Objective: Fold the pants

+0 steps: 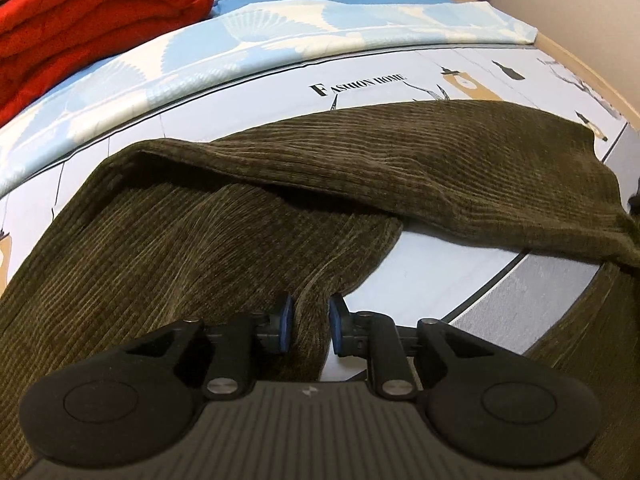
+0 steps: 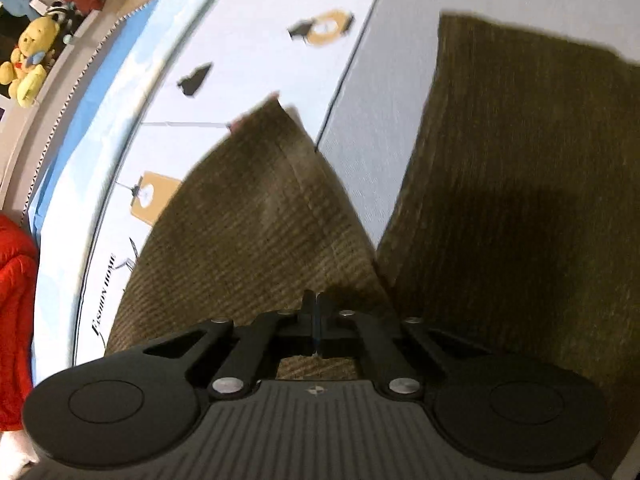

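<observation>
The olive-green corduroy pants (image 1: 248, 216) lie spread over a bed (image 1: 472, 80) whose sheet is printed with "Fashion Home" lettering and clothes-hanger drawings, reaching from the near edge of the mattress toward its middle, with one leg doubled loosely over the other and a wedge of bare sheet showing between them. The left gripper (image 1: 310, 320) has its blue-padded jaws only narrowly apart, with a raised ridge of the corduroy between them; it appears pinched, though whether the pads truly bite the cloth is hard to tell. The right gripper (image 2: 316, 316) is fully closed, jaws meeting, just over the cloth near where the two legs part; that view is blurred and I cannot tell whether any fabric is caught between them. To do this fold well, both grips should take the full thickness of the leg at its edge, not just a top wrinkle. The two hands should lift together and carry the cloth level so the leg lands square on its partner, seams aligned. Thick corduroy will likely drag and bunch, so keep it taut between the hands. A folded red quilt (image 1: 80, 28) sits at the far left corner, well clear.
</observation>
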Tool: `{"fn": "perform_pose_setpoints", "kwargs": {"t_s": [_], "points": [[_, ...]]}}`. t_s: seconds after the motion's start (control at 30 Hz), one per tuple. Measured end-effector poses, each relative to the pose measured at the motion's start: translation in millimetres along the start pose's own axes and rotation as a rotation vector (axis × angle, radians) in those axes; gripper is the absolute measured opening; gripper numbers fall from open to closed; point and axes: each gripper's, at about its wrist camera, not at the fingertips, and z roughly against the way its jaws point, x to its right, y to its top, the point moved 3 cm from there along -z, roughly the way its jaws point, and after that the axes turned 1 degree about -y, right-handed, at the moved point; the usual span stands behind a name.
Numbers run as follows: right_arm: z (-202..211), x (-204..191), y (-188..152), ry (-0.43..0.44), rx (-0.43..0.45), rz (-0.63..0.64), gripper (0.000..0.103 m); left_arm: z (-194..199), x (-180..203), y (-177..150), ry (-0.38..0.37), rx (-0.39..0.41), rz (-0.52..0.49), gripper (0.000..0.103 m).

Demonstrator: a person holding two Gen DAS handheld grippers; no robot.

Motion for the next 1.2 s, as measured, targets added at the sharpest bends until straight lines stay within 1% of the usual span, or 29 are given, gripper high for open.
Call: {"fn": "perform_pose_setpoints", "kwargs": {"t_s": [0.03,0.07,0.1,0.13,0.23,0.27,0.3,0.33,0.37,0.5,0.53,0.57,0.6,0.63,0.7,0.77,0.8,0.87,0.93,1.0,1.03,1.07,1.1,1.13,1.17,1.2], "points": [[3,1,1,-0.005,0.015,-0.004,0.000,0,0,0,0.001,-0.001,-0.002,0.021],[5,4,3,-0.007,0.008,-0.016,0.000,0,0,0,0.003,-0.002,-0.002,0.021],[6,7,2,-0.013,-0.020,-0.032,0.000,0,0,0,0.003,-0.003,-0.002,0.021],[6,11,1,-0.035,-0.045,-0.048,0.000,0,0,0,0.003,-0.004,-0.001,0.021],[18,21,-6,-0.105,-0.062,-0.054,0.006,-1,1,0,0.000,-0.008,-0.004,0.021],[21,23,-10,-0.114,-0.068,-0.054,0.023,-1,0,0,-0.001,-0.009,0.001,0.021],[20,24,-14,-0.119,-0.077,-0.054,0.045,-1,0,0,-0.002,-0.011,0.005,0.021],[17,25,-14,-0.125,-0.089,-0.054,0.052,-1,0,1,-0.002,-0.013,0.007,0.021],[14,25,-16,-0.128,-0.100,-0.054,0.055,-2,0,1,-0.001,-0.013,0.007,0.021],[-9,22,-15,-0.096,-0.116,-0.083,0.053,-1,1,0,0.000,-0.009,-0.001,0.021],[-13,20,-13,-0.091,-0.109,-0.079,0.050,-1,0,0,-0.001,-0.008,-0.002,0.021],[-16,18,-13,-0.097,-0.099,-0.068,0.036,-1,0,0,-0.002,-0.006,-0.003,0.021],[-15,17,-11,-0.096,-0.080,-0.060,0.007,0,0,0,-0.001,-0.004,-0.004,0.021],[-11,16,-9,-0.068,-0.063,-0.067,0.006,0,1,0,-0.001,-0.002,-0.007,0.020],[7,8,0,-0.013,-0.001,-0.072,0.006,0,0,-1,0.001,0.004,-0.014,0.015],[36,-10,17,0.086,0.086,-0.072,0.005,3,0,0,0.002,0.011,-0.023,0.012],[53,-24,29,0.152,0.136,-0.062,0.005,5,-1,0,-0.007,0.013,-0.027,0.011],[76,-52,55,0.237,0.209,-0.065,0.005,11,0,1,-0.049,0.022,-0.046,0.010],[92,-81,85,0.286,0.279,-0.077,0.005,23,6,2,-0.118,0.047,-0.094,0.010],[104,-111,114,0.334,0.359,-0.071,0.005,42,17,0,-0.236,0.084,-0.180,0.010],[106,-128,128,0.376,0.384,-0.045,0.005,50,22,-3,-0.294,0.089,-0.226,0.010],[104,-139,140,0.402,0.402,-0.023,0.006,56,26,-6,-0.345,0.089,-0.259,0.010],[100,-148,151,0.414,0.424,-0.022,0.009,61,29,-10,-0.395,0.081,-0.281,0.011],[97,-150,156,0.418,0.447,-0.023,0.010,64,32,-14,-0.445,0.066,-0.298,0.011],[90,-151,160,0.426,0.455,-0.005,0.022,67,34,-18,-0.488,0.044,-0.312,0.012],[82,-148,161,0.437,0.443,0.020,0.046,68,34,-21,-0.522,0.020,-0.319,0.013]]}}
